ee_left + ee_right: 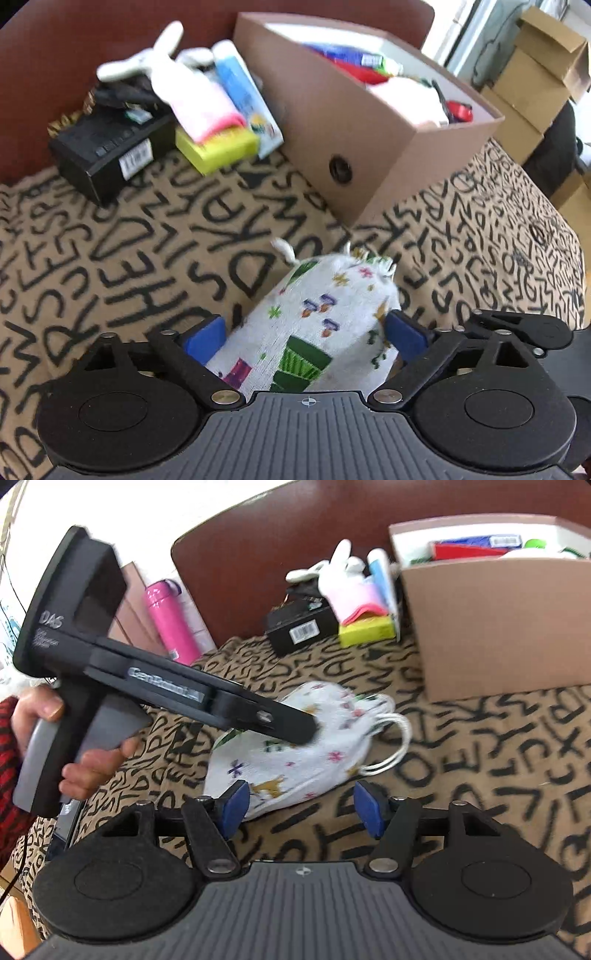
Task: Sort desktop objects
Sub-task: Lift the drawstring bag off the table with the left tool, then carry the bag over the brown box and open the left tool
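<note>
A white drawstring pouch (314,325) with printed cactus and star shapes lies on the lettered cloth. My left gripper (306,332) has its blue pads wide apart on either side of the pouch, the right pad touching it. The pouch also shows in the right wrist view (295,753), with the left gripper's black body (184,690) reaching over it. My right gripper (301,810) is open and empty, just in front of the pouch's near edge. The brown cardboard box (369,147) holds several sorted items.
Beside the box (498,627) sits a pile: a black box (107,155), a yellow-green block (218,149), a pink and white plush rabbit (184,85), a blue packet (240,85). A pink bottle (171,622) stands off the table at left. Cardboard cartons (535,74) are stacked behind.
</note>
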Motion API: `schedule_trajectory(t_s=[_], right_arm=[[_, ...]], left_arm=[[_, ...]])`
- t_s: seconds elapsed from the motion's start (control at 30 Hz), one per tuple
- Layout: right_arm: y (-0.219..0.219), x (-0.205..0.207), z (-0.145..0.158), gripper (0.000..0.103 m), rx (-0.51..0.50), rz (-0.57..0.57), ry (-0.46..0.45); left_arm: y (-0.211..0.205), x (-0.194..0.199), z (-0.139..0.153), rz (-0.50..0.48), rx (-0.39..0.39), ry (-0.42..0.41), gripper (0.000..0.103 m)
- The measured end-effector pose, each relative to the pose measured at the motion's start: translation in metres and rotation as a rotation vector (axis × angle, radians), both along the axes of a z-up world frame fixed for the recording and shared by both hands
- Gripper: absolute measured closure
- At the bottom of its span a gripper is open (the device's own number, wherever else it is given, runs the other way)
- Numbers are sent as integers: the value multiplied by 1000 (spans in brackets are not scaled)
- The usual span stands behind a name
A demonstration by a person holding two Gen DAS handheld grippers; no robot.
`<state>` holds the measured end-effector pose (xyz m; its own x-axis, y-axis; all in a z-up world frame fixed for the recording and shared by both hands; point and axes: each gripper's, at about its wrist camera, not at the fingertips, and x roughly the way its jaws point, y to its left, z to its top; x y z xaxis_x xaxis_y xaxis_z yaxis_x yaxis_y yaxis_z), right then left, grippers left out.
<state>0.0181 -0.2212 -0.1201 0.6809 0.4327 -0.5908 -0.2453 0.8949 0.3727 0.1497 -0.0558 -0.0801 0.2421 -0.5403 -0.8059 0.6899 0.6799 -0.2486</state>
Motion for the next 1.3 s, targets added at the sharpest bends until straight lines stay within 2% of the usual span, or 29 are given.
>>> schedule_trajectory(t_s=[0.07, 0.17, 0.2, 0.27, 0.33, 0.43, 0.67, 0.83, 1.07, 1.3], right_arm=[[-1, 5, -5, 34, 45, -13, 13], [-2, 8, -8, 34, 78, -13, 7], [-2, 9, -8, 36, 75, -5, 0], [-1, 8, -5, 43, 66, 16, -16], [-1, 5, 0, 57, 57, 22, -36], [-7, -1, 13, 60, 33, 29, -82], [-27, -19, 63, 60, -13, 7, -259], [-54, -17, 103, 60, -69, -42, -395], [-103, 14, 137, 60, -152, -153, -493], [-166, 72, 151, 60, -186, -224, -521]], left_arm=[[4, -2, -5, -9, -16, 26, 9], [10, -11, -3, -13, -18, -1, 18], [11, -12, -2, -4, -19, -2, 18], [12, -14, 1, 8, -24, 1, 17], [9, -19, 6, 18, -21, -7, 20], [5, -31, 19, 16, -32, -40, 25], [-11, -49, 78, 63, -149, -141, 26], [-44, -48, 121, 60, -233, -253, 26], [-116, -17, 151, 60, -333, -275, 28], [-188, 32, 163, 70, -405, -252, 28]])
